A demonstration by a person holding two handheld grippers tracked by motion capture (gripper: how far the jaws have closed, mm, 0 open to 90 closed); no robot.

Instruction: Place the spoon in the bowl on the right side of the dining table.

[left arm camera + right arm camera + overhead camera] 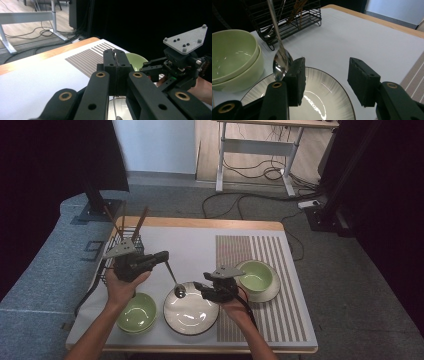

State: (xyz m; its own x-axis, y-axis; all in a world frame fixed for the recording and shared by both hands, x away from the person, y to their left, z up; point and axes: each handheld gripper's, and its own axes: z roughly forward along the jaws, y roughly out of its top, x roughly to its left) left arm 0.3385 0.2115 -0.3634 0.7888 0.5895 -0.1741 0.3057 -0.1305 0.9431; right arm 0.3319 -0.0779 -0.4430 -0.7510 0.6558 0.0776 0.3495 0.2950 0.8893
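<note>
My left gripper [164, 256] is shut on the handle of a metal spoon [176, 285]. The spoon slants down, its bowl hanging just over the left rim of a dark-rimmed white plate [192, 322]. In the left gripper view the jaws [116, 53] meet on the thin handle [114, 105]. My right gripper [199, 289] stands open above the plate's right side, pointing left at the spoon. In the right gripper view the spoon bowl [282, 62] hangs just outside the left jaw, and nothing is between the fingers [325, 75] over the plate [329, 100].
Stacked green bowls [136, 312] sit left of the plate. Another green bowl [255, 276] on a saucer stands at the right on the striped mat. A black wire rack [116, 251] with chopsticks stands at the table's left edge, seen closer as the rack [287, 17].
</note>
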